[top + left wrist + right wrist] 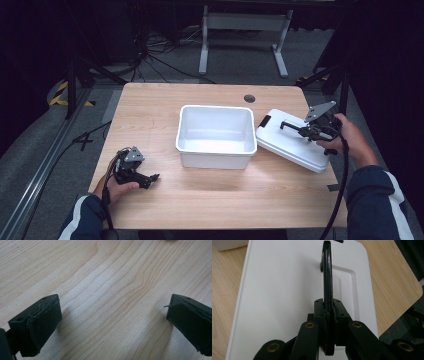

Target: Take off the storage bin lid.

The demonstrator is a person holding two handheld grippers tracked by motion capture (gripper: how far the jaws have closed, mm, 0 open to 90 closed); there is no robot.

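My right claw (328,312) pinches the black handle (327,272) of the white lid (292,142) beside the tub (215,135); my left claw (112,322) gapes over the worktop (105,290).

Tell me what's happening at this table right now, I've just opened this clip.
A person sits at a wooden table with a tool in each hand. The right tool is shut on the black handle of a white lid, which lies beside an open, empty white bin with its left edge propped against the bin's right side. The left tool rests open on the bare tabletop near the left front, holding nothing. The lid is not on the bin at this point.
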